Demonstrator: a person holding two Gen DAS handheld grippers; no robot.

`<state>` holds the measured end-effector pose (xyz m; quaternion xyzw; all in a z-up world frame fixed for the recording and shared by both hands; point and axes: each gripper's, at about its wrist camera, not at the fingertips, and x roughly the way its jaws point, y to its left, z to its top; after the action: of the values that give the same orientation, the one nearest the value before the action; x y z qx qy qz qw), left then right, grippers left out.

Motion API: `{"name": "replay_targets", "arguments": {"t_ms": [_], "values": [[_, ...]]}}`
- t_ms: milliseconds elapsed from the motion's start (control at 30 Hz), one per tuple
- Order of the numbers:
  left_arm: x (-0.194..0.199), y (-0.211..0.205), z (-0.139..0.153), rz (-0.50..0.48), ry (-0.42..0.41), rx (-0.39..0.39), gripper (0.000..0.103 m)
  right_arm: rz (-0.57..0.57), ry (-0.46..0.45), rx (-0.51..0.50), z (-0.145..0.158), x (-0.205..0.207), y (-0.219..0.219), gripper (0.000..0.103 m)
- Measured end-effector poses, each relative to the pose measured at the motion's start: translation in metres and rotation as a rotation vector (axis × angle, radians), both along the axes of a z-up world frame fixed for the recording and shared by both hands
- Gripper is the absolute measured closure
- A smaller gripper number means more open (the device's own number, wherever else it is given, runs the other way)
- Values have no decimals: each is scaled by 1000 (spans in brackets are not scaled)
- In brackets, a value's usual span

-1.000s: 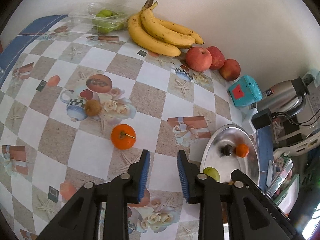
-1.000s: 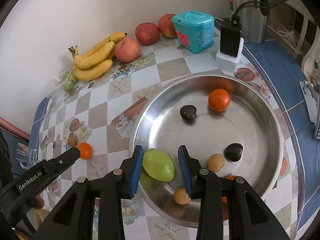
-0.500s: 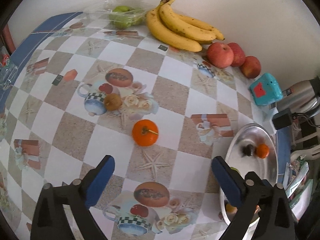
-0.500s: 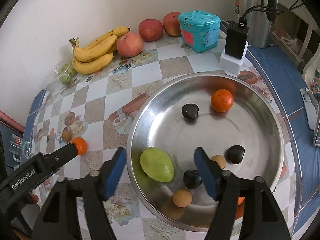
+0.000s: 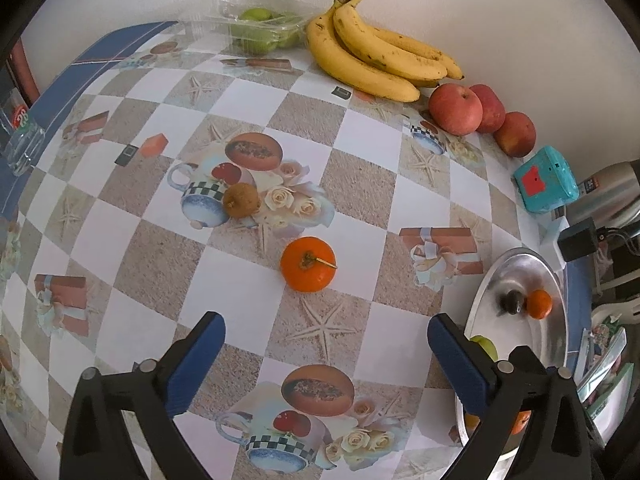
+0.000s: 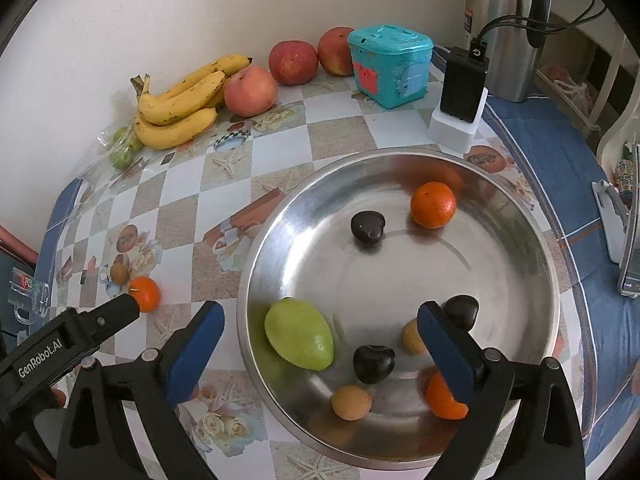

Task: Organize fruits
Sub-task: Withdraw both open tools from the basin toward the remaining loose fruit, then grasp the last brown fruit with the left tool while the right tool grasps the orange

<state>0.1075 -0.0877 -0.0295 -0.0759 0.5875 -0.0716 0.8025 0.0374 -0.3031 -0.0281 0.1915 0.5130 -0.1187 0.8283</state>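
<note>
We see a table [image 5: 380, 184] with a checkered printed cloth that fills both views. On its right part stands a big round metal bowl [image 6: 532, 248], and this bowl holds the fruits already collected.

Against the wall lies a bunch of bananas [image 5: 376, 60], and beside it three red apples [image 5: 456, 110] in a row. Next to the apples stands a turquoise box [image 6: 390, 66], then a black charger on a white base [image 6: 460, 98] and a steel thermos [image 6: 508, 32]. On the other side of the bananas a clear plastic tray [image 5: 260, 30] holds small green fruits.

Our left gripper [image 5: 326, 362] hangs over the cloth; its jaws are opening, already very wide, and nothing is between them. An orange [image 5: 308, 264] lies on the cloth just beyond its fingertips, apart from them. A small brown fruit [image 5: 241, 200] lies further on, on a printed cup.

Our right gripper [image 6: 320, 338] is above the near side of the bowl; its jaws are opening too, and they press on nothing. Below the gap lies a green mango [image 6: 298, 334], released in the bowl, with a dark plum [image 6: 374, 362] beside it. Also in the bowl are two more dark plums, two oranges and two small tan fruits.
</note>
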Motion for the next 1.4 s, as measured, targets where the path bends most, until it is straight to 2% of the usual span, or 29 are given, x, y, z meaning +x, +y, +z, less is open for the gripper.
{"name": "replay_targets", "arguments": {"t_ms": [400, 700, 933, 1167, 1267, 1400], "values": [[0, 1, 0, -15, -9, 39, 0, 2, -19, 2, 3, 1, 2, 6], [5, 18, 7, 8, -27, 54, 0, 87, -1, -37, 2, 10, 26, 6], [16, 46, 15, 57, -95, 182, 0, 168, -9, -35, 0, 16, 51, 6], [26, 82, 15, 122, -116, 250, 0, 230, -28, -32, 1, 21, 72, 6], [28, 93, 15, 134, -124, 263, 0, 260, -27, -17, 0, 24, 83, 6], [33, 102, 16, 137, -127, 240, 0, 304, -21, 16, -5, 29, 100, 6]]}}
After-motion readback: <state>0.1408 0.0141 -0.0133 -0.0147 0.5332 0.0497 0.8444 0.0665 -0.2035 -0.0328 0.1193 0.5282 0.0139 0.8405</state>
